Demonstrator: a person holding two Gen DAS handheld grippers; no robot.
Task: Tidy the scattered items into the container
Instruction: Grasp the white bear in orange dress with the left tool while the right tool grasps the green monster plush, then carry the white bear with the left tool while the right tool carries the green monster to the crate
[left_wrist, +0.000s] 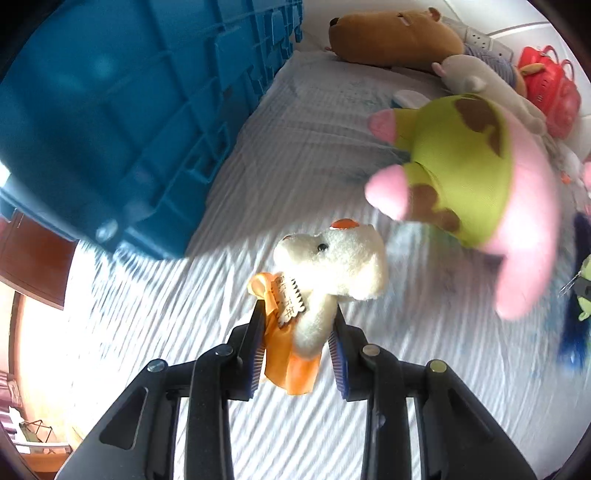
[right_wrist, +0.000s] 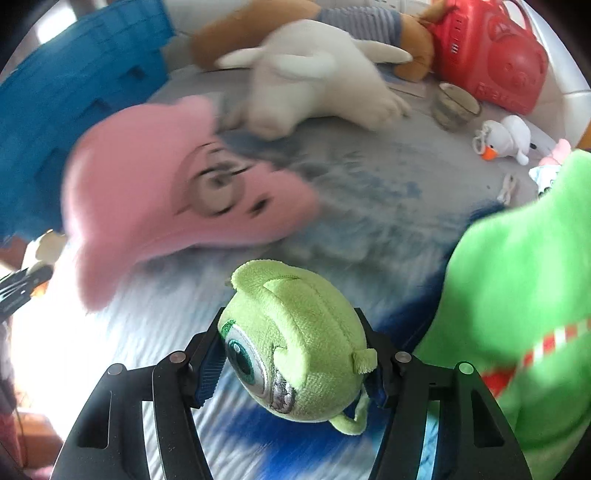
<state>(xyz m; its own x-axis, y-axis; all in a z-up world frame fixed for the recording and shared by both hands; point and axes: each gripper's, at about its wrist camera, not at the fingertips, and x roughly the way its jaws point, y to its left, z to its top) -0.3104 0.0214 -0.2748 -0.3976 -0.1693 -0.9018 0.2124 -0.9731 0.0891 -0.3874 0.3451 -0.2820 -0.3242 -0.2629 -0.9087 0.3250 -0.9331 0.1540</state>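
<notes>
My left gripper (left_wrist: 297, 317) is shut on a small white plush bear (left_wrist: 332, 266) with an orange ribbon, held above the striped bed sheet (left_wrist: 303, 147). The blue plastic crate (left_wrist: 110, 110) fills the upper left of the left wrist view. My right gripper (right_wrist: 291, 336) is shut on a round green one-eyed plush (right_wrist: 295, 347), its sides pressed between the pads. A pink star plush in green shorts (left_wrist: 465, 166) lies to the right of the bear; the pink star plush (right_wrist: 155, 192) also sits left of centre in the right wrist view.
A brown plush (left_wrist: 395, 37), a white plush (right_wrist: 314, 77) and a red bag (right_wrist: 491, 55) lie at the far side of the bed. A big green plush (right_wrist: 517, 295) stands close at the right. A small duck toy (right_wrist: 506, 140) and a bowl (right_wrist: 456, 105) sit beyond.
</notes>
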